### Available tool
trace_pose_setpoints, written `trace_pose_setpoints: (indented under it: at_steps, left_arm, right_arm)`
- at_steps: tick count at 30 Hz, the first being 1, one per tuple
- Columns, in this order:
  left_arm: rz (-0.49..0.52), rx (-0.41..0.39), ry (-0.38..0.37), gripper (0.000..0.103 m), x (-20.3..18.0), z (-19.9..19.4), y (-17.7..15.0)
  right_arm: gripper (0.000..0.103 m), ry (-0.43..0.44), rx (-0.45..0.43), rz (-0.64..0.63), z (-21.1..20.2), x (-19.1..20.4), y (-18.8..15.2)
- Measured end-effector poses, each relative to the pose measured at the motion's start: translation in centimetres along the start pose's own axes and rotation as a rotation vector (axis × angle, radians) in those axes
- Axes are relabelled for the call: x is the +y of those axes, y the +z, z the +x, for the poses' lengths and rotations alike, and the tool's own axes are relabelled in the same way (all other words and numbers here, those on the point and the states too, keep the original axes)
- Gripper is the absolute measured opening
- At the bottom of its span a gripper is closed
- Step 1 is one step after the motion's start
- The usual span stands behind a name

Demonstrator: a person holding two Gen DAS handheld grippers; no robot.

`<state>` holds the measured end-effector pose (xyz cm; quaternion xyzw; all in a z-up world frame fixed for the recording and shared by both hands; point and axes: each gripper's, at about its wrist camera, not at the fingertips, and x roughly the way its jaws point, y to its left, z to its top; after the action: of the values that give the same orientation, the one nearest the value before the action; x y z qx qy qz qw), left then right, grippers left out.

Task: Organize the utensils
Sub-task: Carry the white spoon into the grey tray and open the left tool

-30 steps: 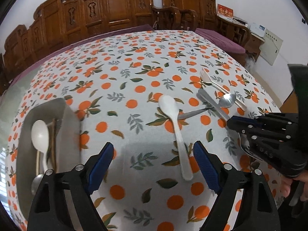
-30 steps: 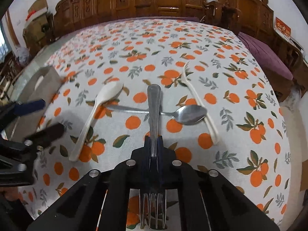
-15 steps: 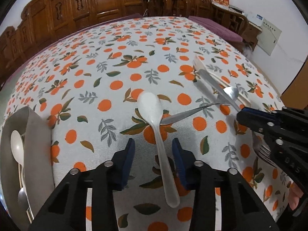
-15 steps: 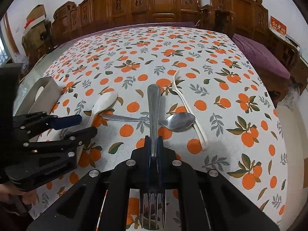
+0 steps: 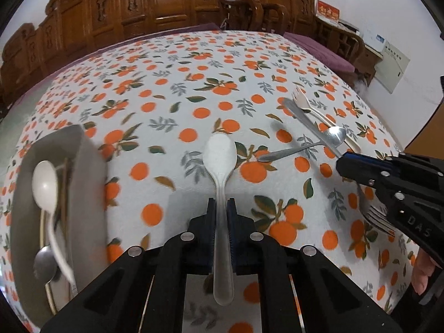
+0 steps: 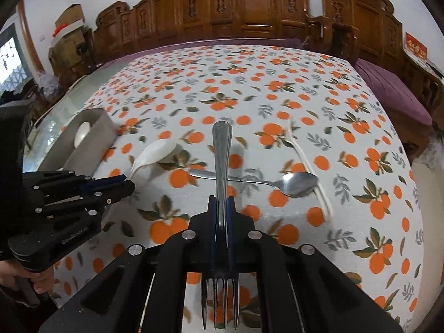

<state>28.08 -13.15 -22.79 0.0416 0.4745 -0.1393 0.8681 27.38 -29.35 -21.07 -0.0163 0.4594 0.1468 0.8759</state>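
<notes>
My left gripper (image 5: 221, 205) is closing its jaws, and the blue pads press on the handle of a white plastic spoon (image 5: 219, 155) whose bowl points away over the orange-print tablecloth. In the right wrist view the same gripper (image 6: 122, 184) and spoon (image 6: 159, 151) show at the left. My right gripper (image 6: 221, 202) is shut on a metal fork (image 6: 222, 149), handle forward and tines toward the camera. A metal spoon (image 6: 298, 183) and a white plastic fork (image 6: 308, 163) lie on the cloth beyond it.
A grey tray (image 5: 86, 172) stands at the left of the table with a white spoon, a metal spoon and other utensils inside. Carved wooden chairs line the far side. The table's right edge drops toward a purple cushioned bench (image 6: 394, 94).
The left gripper went from wide open above the white spoon to closed on its handle. The right gripper kept hold of the metal fork and shifted slightly.
</notes>
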Motion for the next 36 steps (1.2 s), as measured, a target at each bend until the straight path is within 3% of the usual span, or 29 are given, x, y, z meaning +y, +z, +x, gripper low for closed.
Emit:
trace_pose_setpoints:
  at_steps: [13, 20, 36]
  left_arm:
    - [0.010, -0.123, 0.015, 0.007, 2.4, -7.8, -0.2]
    - [0.006, -0.146, 0.046, 0.007, 5.3, -10.3, -0.9]
    - [-0.054, -0.102, 0.131, 0.007, 13.5, -9.9, -2.9]
  right_arm:
    - [0.008, 0.067, -0.019, -0.083, -1.2, 4.9, 0.5]
    - [0.008, 0.079, -0.048, -0.113, -2.4, 6.7, 0.8]
    - [0.008, 0.086, -0.051, -0.188, -2.2, 12.3, 3.1]
